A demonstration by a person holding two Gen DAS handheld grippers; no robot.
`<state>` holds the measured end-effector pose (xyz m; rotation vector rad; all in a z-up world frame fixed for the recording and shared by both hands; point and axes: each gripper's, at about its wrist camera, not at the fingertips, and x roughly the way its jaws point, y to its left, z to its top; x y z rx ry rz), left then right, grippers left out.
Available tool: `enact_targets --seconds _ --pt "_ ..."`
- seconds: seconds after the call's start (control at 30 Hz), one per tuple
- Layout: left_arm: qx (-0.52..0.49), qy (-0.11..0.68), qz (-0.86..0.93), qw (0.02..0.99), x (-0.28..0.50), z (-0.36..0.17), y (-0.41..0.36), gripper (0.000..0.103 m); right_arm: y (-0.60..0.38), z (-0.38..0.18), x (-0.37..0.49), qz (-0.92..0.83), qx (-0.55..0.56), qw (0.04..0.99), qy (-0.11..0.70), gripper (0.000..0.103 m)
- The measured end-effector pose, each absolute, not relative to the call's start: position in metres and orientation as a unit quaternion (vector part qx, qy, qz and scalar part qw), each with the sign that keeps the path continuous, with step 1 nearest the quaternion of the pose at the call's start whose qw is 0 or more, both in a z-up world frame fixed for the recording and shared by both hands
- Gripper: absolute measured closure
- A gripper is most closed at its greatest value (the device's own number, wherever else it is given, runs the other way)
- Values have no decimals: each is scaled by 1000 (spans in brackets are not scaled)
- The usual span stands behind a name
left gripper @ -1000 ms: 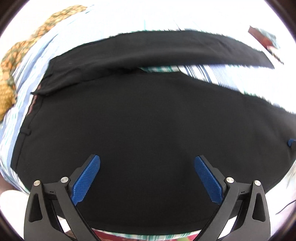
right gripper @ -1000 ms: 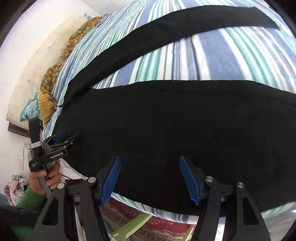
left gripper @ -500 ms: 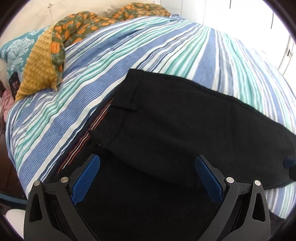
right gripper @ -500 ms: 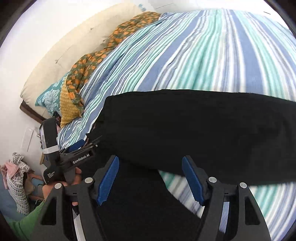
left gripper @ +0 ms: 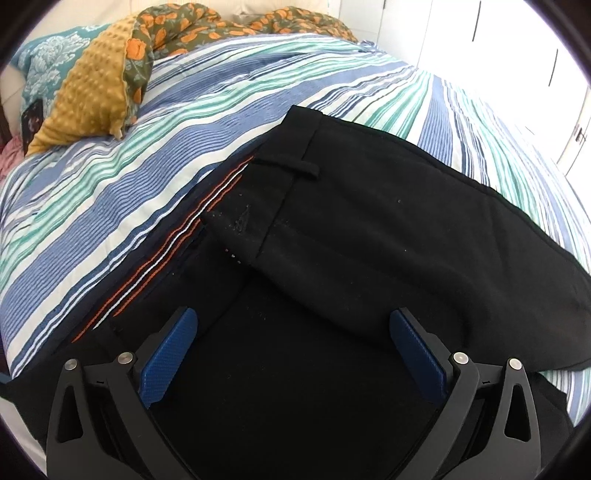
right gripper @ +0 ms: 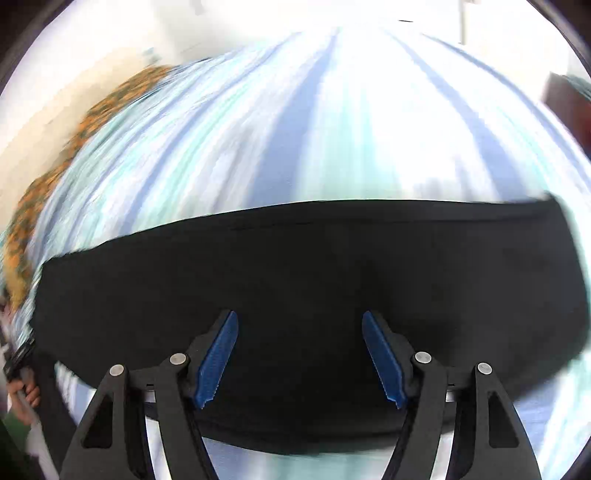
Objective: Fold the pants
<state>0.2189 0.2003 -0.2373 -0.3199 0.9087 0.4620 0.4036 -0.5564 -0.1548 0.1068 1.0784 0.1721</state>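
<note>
A pair of black pants (left gripper: 369, 240) lies on a bed covered with a blue, green and white striped bedspread (left gripper: 147, 173). In the left wrist view, the left gripper (left gripper: 295, 350) hovers over the waist end of the pants, its blue-padded jaws spread wide with nothing between them. Just ahead of the jaws, one layer of black cloth lies over another, and the inner waistband (left gripper: 166, 266), trimmed with thin orange and white lines, peeks out ahead and to the left. A belt loop (left gripper: 288, 166) sits farther ahead on the upper layer. In the blurred right wrist view, the right gripper (right gripper: 299, 358) also has its jaws apart and empty, above a long band of black cloth that stretches across in front of it. At the left edge of that view a person's hand (right gripper: 26, 395) is partly visible. The pants look folded once lengthwise, leg over leg, so the next move probably calls for pinching one end of the stacked layers and carrying it over toward the other end. No brand, label or readable writing shows on the pants or either gripper. Beyond the left gripper, a mustard bobbled cushion (left gripper: 88, 99) and an orange-flowered blanket (left gripper: 184, 26) lie at the head of the bed.
</note>
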Motion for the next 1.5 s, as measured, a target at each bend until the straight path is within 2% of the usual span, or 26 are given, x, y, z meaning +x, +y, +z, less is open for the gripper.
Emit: enact_targets --seconds 0.07,0.13,0.27,0.33,0.37,0.4,0.43,0.47,0.63,0.8,0.9,1.0,1.07,1.13,1.17,1.2,1.37,1.4,1.5 --pt "-150 431 222 862 220 -239 201 0 -632 -147 406 -39 46 850 524 32" --pt "-147 430 224 862 221 -240 201 0 -674 -130 411 -71 66 854 510 32" --pt "-142 429 227 862 222 -241 201 0 -683 -114 444 -46 68 861 501 33" --pt "-143 429 227 863 222 -241 201 0 -675 -122 462 -48 65 859 506 37" --pt "-144 429 227 863 222 -241 202 0 -671 -129 466 -52 69 854 514 50" --pt "-143 429 227 863 222 -242 202 0 -662 -141 472 -55 76 844 528 69" --pt "-143 429 227 862 223 -242 202 0 -662 -151 472 -54 83 834 542 78" --pt "-142 430 228 862 223 -242 202 0 -661 -151 467 -61 71 837 539 96" --pt "-140 432 230 861 225 -242 202 0 -654 -90 393 -21 56 903 426 96" --pt "-132 438 237 857 226 -241 200 0 -624 -26 249 36 39 935 351 97" --pt "-129 445 241 853 227 -240 200 0 -621 -19 148 40 89 936 338 97" --pt "-130 457 242 846 230 -239 201 0 -632 -41 68 -10 139 919 370 98" --pt "-132 468 241 840 231 -237 203 0 -643 -61 31 -91 132 898 410 94" --pt "-134 481 237 833 231 -231 203 1 -659 -67 1 -149 154 885 414 79" --pt "-135 489 234 829 228 -228 202 1 -661 -66 -12 -164 166 883 408 60" --pt "-141 498 222 827 222 -223 199 1 -660 -61 -23 -170 170 885 398 45" --pt "-147 481 128 855 174 -201 154 1 -595 -43 -32 -98 167 907 373 35" --pt "-142 475 112 861 165 -199 142 1 -576 -47 -28 -69 174 907 376 31" --pt "-126 469 50 872 142 -205 112 1 -510 -70 -5 16 183 896 405 31"
